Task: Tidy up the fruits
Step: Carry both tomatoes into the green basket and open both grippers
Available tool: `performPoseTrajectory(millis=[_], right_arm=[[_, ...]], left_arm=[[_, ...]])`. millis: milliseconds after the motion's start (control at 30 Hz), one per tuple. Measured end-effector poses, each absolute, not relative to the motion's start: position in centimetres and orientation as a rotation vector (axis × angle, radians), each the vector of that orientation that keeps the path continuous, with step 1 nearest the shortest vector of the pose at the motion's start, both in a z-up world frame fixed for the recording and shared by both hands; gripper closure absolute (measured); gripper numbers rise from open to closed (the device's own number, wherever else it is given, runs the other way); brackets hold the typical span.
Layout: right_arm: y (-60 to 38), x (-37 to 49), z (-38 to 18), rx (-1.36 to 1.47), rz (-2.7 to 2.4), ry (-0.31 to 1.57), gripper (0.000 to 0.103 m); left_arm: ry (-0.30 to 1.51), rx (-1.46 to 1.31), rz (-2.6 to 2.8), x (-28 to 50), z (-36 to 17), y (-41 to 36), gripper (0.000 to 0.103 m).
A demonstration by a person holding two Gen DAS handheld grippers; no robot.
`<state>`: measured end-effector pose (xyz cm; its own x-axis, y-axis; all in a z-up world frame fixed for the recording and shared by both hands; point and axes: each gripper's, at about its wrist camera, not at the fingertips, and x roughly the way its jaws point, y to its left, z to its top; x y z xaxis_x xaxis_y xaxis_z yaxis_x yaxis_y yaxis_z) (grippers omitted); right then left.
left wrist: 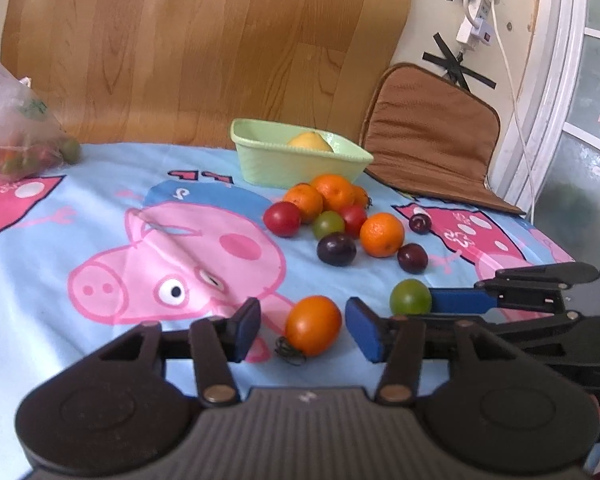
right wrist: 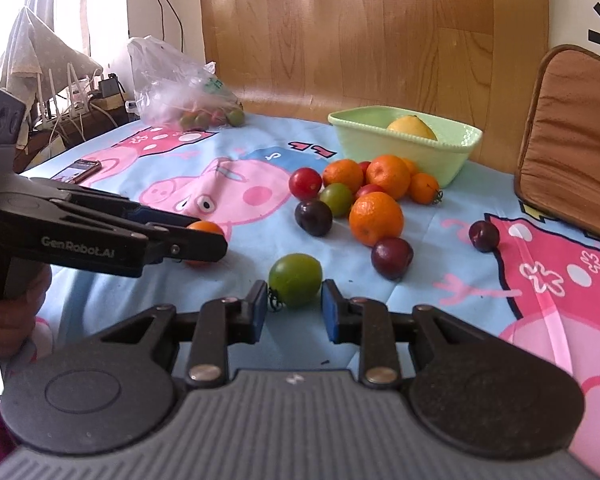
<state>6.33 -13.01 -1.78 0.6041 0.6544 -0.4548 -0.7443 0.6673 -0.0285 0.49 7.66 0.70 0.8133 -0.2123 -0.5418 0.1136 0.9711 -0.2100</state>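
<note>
An orange tomato [left wrist: 313, 325] lies on the cartoon-print cloth between the fingers of my left gripper [left wrist: 306, 330], which is open with a gap on each side of it. From the right wrist view, that gripper [right wrist: 216, 242] half hides the same orange tomato [right wrist: 204, 227]. My right gripper [right wrist: 295, 314] is shut on a green tomato [right wrist: 296, 280] at its fingertips; the tomato rests on the cloth. A pile of oranges [left wrist: 381, 234], red and green tomatoes and dark plums [left wrist: 336, 249] sits in front of a pale green dish [left wrist: 260, 160] that holds a yellow fruit [left wrist: 310, 141].
A clear plastic bag [right wrist: 172, 88] with small tomatoes lies at the far left of the table. A phone [right wrist: 80, 170] lies near the left edge. A brown padded cushion [left wrist: 428, 136] leans at the back right. A wooden panel [left wrist: 180, 40] stands behind. A hand [right wrist: 8, 320] holds the left gripper.
</note>
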Motion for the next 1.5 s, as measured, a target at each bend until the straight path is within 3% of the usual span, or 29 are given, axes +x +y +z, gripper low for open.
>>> performPoseTrajectory(millis=[167, 267, 467, 667, 767, 1100, 1500], right_arm=[[-12.8, 6.3, -1.9, -0.226, 0.815, 0.43, 0.07], [-12.9, 6.3, -1.9, -0.217, 0.813, 0.432, 0.072], [-13.1, 7.5, 0.1, -0.19, 0.843, 0.435, 0.073], [-13.3, 12.6, 9.0, -0.173, 0.801, 0.291, 0.073], [-13.1, 16.2, 10.8, -0.127, 0.755, 0.273, 0.072], [-10.3, 23.2, 5.4, -0.203, 0.653, 0.394, 0.072], [-10.1, 24.8, 4.4, -0.236, 0.626, 0.397, 0.071]], left_arm=[[0.614, -0.161, -0.189, 0.3, 0.5, 7.5, 0.058], [0.625, -0.149, -0.198, 0.5, 0.4, 7.3, 0.072], [0.623, -0.19, -0.278, 2.6, 2.5, 7.9, 0.073], [0.493, -0.187, -0.273, 9.1, 8.5, 9.3, 0.073], [0.495, -0.23, -0.255, 13.4, 8.6, 9.9, 0.073], [0.635, -0.253, -0.215, 23.5, 4.7, 9.9, 0.072], [0.668, -0.211, -0.184, 24.5, 3.7, 9.7, 0.071]])
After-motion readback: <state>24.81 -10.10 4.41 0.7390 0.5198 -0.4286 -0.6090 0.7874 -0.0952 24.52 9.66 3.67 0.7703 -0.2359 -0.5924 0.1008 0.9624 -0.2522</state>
